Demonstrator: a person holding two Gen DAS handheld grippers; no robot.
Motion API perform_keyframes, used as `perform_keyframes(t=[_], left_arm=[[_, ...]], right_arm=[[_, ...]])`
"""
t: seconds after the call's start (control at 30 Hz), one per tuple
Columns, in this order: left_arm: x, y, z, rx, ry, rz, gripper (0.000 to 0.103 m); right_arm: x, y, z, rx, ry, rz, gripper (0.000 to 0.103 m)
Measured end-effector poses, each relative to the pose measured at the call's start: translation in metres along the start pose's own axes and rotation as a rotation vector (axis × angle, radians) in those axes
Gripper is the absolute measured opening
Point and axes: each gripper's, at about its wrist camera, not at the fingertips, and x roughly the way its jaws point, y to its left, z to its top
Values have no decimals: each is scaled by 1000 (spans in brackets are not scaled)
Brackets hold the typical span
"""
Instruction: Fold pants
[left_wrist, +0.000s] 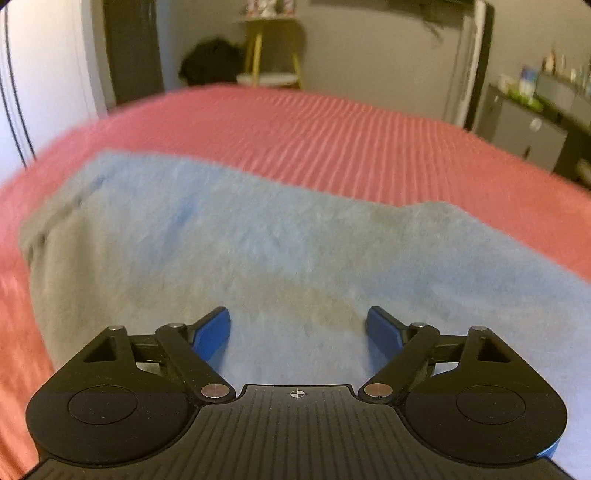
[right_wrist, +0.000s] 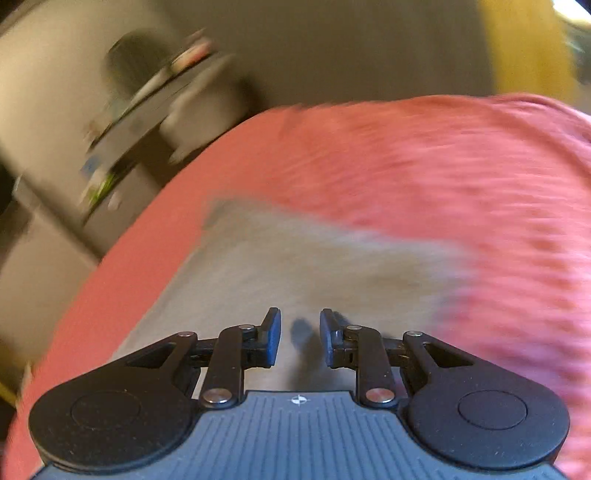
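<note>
Grey-blue pants (left_wrist: 229, 243) lie spread on a pink ribbed bedspread (left_wrist: 332, 140). My left gripper (left_wrist: 298, 325) is wide open and empty, hovering just above the cloth. In the right wrist view the pants (right_wrist: 295, 258) show as a grey patch on the bedspread (right_wrist: 461, 166). My right gripper (right_wrist: 300, 328) is partly open with a narrow gap, low over the pants, holding nothing that I can see. The right view is blurred by motion.
Beyond the bed's far edge stand a yellow-legged stool (left_wrist: 269, 55) and a dark bag (left_wrist: 210, 62). A grey cabinet with bottles (left_wrist: 532, 110) is at the right. Blurred shelves (right_wrist: 129, 122) lie left of the bed in the right view.
</note>
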Motion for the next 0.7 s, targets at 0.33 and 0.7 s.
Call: perform_keyframes(t=[0.33,0.7], left_arm=[[-43,-22,-43,84,87,-152,88],[-36,-22,-47,83,77,-136,88]], right_arm=[[13,-64,4,292,110,151,38],[14,-47,5,177,88,191,16]])
